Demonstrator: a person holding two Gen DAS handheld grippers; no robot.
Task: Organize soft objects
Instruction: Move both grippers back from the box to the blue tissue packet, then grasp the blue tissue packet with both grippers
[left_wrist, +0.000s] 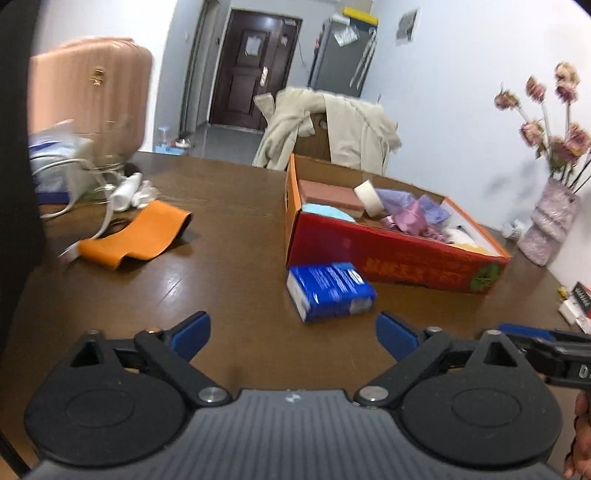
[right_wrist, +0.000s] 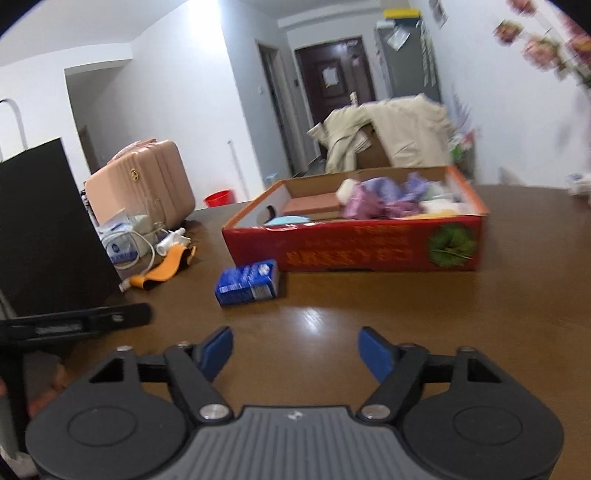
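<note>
Blue pack (left_wrist: 330, 291) beside red box (left_wrist: 399, 258), table (left_wrist: 221, 236).

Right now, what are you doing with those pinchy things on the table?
A person holds a gripper in each hand over the brown table. The left gripper and right gripper are both open and empty. In front of them lies a blue tissue pack, beside a red box already holding soft things. An orange strip lies apart, further left.

Printing on the red box (left_wrist: 399, 258) ahead of the hand-held gripper is smeared unreadable. The flowers (left_wrist: 554, 110) far right blur; the right hand-held gripper (left_wrist: 546, 350) runs off-frame.
</note>
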